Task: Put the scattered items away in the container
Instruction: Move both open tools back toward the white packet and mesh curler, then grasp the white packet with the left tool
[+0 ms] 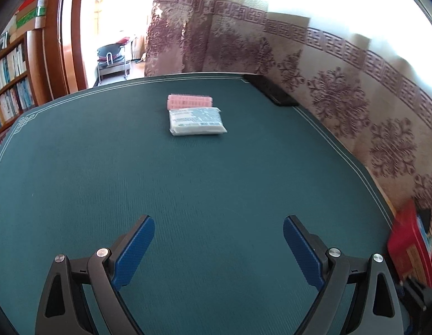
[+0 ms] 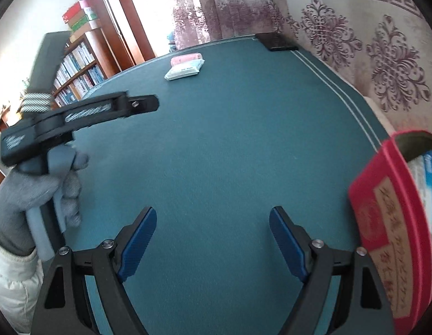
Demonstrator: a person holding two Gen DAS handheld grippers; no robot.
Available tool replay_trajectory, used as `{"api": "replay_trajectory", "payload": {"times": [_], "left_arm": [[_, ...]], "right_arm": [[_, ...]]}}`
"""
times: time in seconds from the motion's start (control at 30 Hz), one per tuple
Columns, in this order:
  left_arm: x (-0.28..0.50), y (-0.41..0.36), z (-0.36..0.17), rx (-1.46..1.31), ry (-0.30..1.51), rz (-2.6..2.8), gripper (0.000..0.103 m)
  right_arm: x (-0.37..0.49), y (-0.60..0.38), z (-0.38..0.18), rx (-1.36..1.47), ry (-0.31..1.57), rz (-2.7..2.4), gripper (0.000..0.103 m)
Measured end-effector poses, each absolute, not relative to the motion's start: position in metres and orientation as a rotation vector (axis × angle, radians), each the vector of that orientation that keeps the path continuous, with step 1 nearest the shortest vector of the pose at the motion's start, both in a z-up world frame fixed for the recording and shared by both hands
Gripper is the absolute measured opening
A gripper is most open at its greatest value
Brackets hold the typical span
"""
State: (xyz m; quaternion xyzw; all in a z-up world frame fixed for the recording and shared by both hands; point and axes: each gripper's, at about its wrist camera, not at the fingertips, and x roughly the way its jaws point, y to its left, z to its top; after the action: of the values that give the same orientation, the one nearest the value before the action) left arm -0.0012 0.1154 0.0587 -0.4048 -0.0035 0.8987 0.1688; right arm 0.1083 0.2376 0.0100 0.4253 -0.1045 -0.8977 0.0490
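Packets: a white plastic-wrapped tissue packet with blue print (image 1: 197, 121) lies far out on the dark green felt-covered table (image 1: 216, 184), touching a pink ribbed packet (image 1: 190, 101) just behind it; both also show in the right wrist view, (image 2: 185, 69) and (image 2: 186, 57).
Container: a red cardboard box with gold lettering (image 2: 389, 240) stands at the table's right edge, open-topped, with a white and blue pack inside (image 2: 428, 184).
Left gripper (image 1: 218, 240): blue-padded fingers spread wide, nothing between them, over bare felt well short of the packets; held in a grey-gloved hand (image 2: 48, 184).
Right gripper (image 2: 213, 234): jaws wide apart, empty, just beside the box.
Nearby: a flat black rectangular object (image 1: 274, 90) sits at the far right corner, against the patterned beige and purple curtain (image 1: 341, 89).
Room: open felt between grippers and packets; white border lines mark the edges.
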Motion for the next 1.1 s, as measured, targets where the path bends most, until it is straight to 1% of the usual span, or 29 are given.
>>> {"api": "replay_trajectory", "payload": {"times": [0.2, 0.33, 0.63, 0.77, 0.93, 0.97, 1.0, 1.03, 1.07, 1.1], "left_arm": [[-0.049, 0.117, 0.058, -1.162, -0.053, 2.581, 0.095], [-0.082, 0.123, 0.056, -1.164, -0.082, 2.596, 0.095], [-0.145, 0.135, 0.042, -1.216, -0.028, 2.627, 0.095], [-0.163, 0.138, 0.035, -1.26, 0.001, 2.611, 0.095], [-0.175, 0.142, 0.035, -1.249, 0.051, 2.606, 0.095], [-0.177, 0.142, 0.034, -1.249, 0.057, 2.609, 0.092], [-0.177, 0.142, 0.035, -1.246, 0.07, 2.619, 0.086], [-0.177, 0.142, 0.035, -1.242, 0.088, 2.629, 0.083], [-0.176, 0.141, 0.034, -1.236, 0.102, 2.637, 0.076], [-0.175, 0.14, 0.034, -1.229, 0.115, 2.644, 0.073]], "right_arm": [[0.1, 0.241, 0.002, 1.303, -0.355, -2.714, 0.086], [0.099, 0.238, 0.002, 1.292, -0.332, -2.719, 0.088], [0.101, 0.233, 0.0, 1.277, -0.308, -2.706, 0.094], [0.1, 0.232, 0.0, 1.276, -0.303, -2.69, 0.098], [0.101, 0.228, 0.0, 1.281, -0.29, -2.683, 0.101], [0.1, 0.227, 0.0, 1.282, -0.286, -2.684, 0.101], [0.099, 0.227, 0.0, 1.284, -0.284, -2.684, 0.101], [0.099, 0.226, 0.0, 1.285, -0.281, -2.685, 0.101], [0.099, 0.226, -0.001, 1.287, -0.279, -2.686, 0.101], [0.099, 0.226, -0.001, 1.288, -0.276, -2.687, 0.101]]}}
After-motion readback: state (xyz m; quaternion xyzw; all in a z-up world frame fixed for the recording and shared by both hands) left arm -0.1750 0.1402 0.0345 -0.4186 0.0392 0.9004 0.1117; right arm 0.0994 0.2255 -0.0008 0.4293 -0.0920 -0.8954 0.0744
